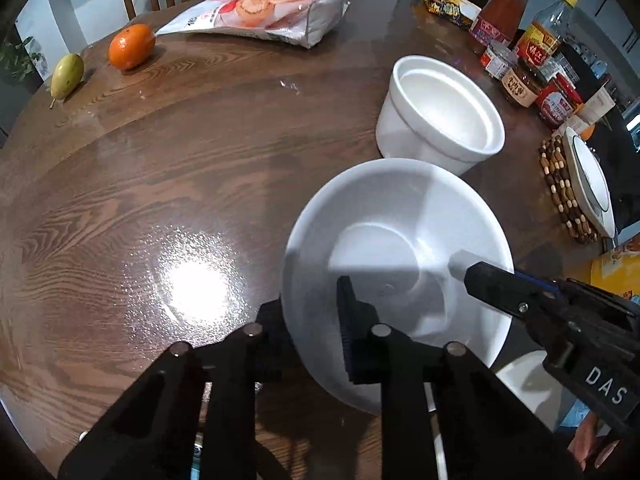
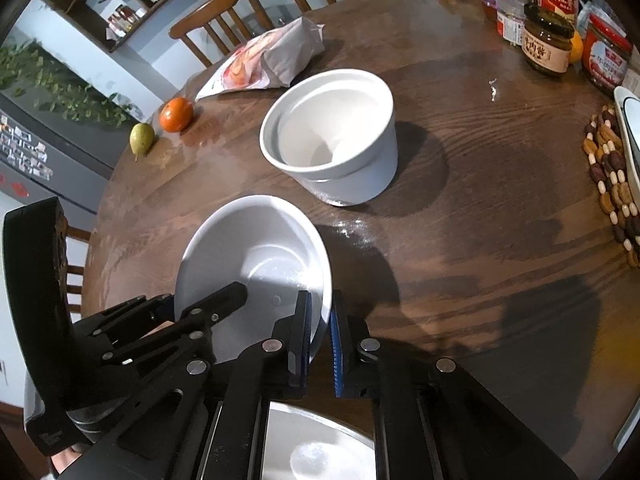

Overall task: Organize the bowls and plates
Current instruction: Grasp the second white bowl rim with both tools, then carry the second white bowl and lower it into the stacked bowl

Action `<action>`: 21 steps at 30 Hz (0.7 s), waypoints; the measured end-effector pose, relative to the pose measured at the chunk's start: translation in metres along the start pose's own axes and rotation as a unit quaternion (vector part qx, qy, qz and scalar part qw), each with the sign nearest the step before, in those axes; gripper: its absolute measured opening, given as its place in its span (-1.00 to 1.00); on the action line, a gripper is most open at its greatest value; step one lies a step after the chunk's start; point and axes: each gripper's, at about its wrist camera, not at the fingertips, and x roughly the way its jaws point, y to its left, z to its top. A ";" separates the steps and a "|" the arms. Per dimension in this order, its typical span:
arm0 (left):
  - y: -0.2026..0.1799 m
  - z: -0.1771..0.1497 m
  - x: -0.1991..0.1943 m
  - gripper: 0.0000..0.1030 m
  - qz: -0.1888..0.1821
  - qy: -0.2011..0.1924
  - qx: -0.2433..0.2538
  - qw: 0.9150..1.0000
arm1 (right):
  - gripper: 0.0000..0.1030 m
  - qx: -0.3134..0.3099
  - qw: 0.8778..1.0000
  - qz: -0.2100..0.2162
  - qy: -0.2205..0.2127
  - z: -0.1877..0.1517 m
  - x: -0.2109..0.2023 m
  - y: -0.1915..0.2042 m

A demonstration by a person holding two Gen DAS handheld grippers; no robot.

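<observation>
A shallow white bowl (image 1: 396,256) (image 2: 256,264) is held tilted above the round wooden table (image 1: 180,152) (image 2: 480,200). My left gripper (image 1: 308,324) pinches its near-left rim, one finger inside and one outside. My right gripper (image 2: 320,332) pinches its right rim between blue pads; in the left wrist view it (image 1: 480,276) reaches in from the right. Behind stands a stack of two deep white bowls (image 1: 440,116) (image 2: 332,136). A white plate (image 2: 316,444) lies below my right gripper. Another plate (image 1: 588,176) sits on a beaded trivet (image 2: 612,176) at the right.
Jars and bottles (image 1: 524,48) (image 2: 548,36) crowd the far right. A snack bag (image 1: 260,12) (image 2: 264,60), an orange (image 1: 130,46) (image 2: 176,114) and a pear (image 1: 66,76) (image 2: 141,136) lie at the far left. Wooden chairs (image 2: 224,20) stand beyond the table.
</observation>
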 end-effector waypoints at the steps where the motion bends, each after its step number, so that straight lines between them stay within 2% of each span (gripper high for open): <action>1: 0.001 0.000 -0.002 -0.69 -0.002 -0.003 0.000 1.000 | -0.80 0.002 1.000 0.003 -0.003 0.000 -0.001 0.000; 14: 0.003 -0.001 -0.040 -0.70 0.000 -0.057 0.008 0.998 | -0.80 -0.021 0.999 0.000 -0.049 0.001 -0.033 0.019; 21: -0.011 -0.007 -0.063 -0.70 0.001 -0.086 0.028 0.996 | -0.80 -0.021 0.997 0.001 -0.076 -0.009 -0.058 0.022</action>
